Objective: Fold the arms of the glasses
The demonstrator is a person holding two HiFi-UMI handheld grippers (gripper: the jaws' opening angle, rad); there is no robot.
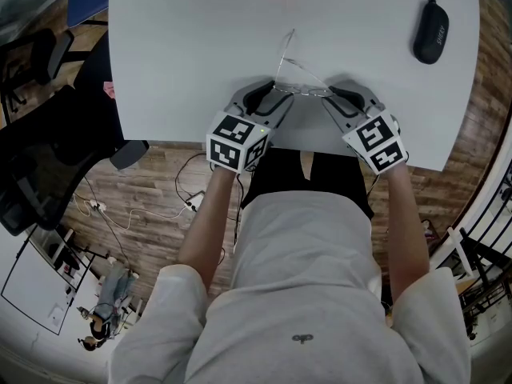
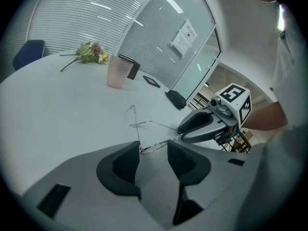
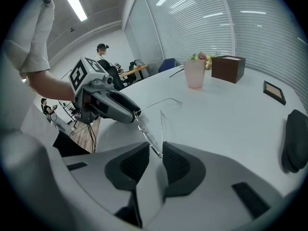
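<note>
Thin wire-rimmed glasses (image 1: 298,77) lie near the front edge of the white table (image 1: 176,54), both arms unfolded and pointing away from me. My left gripper (image 1: 276,94) holds their left end. In the left gripper view its pads (image 2: 179,157) stand wide, with the lens rim (image 2: 155,145) spanning the gap between them. My right gripper (image 1: 330,94) is at the right end. In the right gripper view the hinge end of the frame (image 3: 148,137) sits in the narrow gap between the jaws, close to the right-hand pad (image 3: 174,163). The other pad is not touching it.
A black glasses case (image 1: 430,30) lies at the far right of the table. A pink cup (image 3: 195,73), a brown box (image 3: 228,61) and a sprig of flowers (image 2: 89,52) stand at the far side. The table's front edge runs just under both grippers.
</note>
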